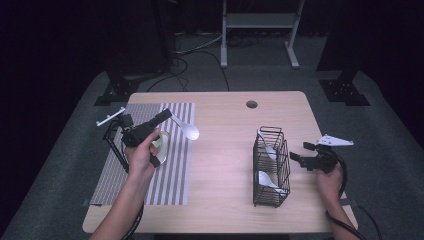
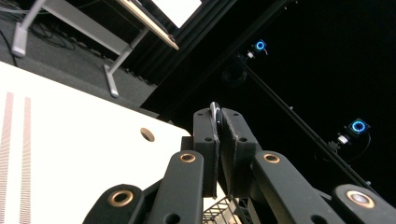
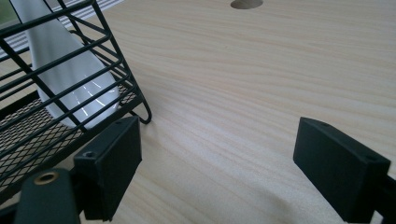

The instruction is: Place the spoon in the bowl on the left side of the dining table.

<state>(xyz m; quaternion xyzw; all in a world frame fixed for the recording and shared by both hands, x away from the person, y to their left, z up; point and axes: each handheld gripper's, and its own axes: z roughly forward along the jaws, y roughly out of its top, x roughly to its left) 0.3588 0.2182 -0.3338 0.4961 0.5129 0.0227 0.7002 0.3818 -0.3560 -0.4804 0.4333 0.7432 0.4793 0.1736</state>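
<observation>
My left gripper (image 1: 167, 117) hovers over the striped mat (image 1: 172, 175), shut on the handle of a white spoon (image 1: 190, 131) whose bowl points right. In the left gripper view the jaws are pressed together (image 2: 218, 117) with the thin spoon handle (image 2: 214, 112) showing between the tips. A black wire basket (image 1: 270, 167) at the right holds two white spoons (image 1: 266, 145). My right gripper (image 1: 299, 152) stands open just right of the basket, low over the table. In the right gripper view its jaws (image 3: 226, 158) are wide apart over bare wood, with the basket (image 3: 95, 44) and a spoon (image 3: 60, 60) at the left.
A pale cup or bowl (image 1: 161, 142) sits on the mat under the left hand, partly hidden. The wooden table has a round cable hole (image 1: 251, 104) at the back. Bare wood lies between mat and basket. A metal frame stands on the floor beyond the table.
</observation>
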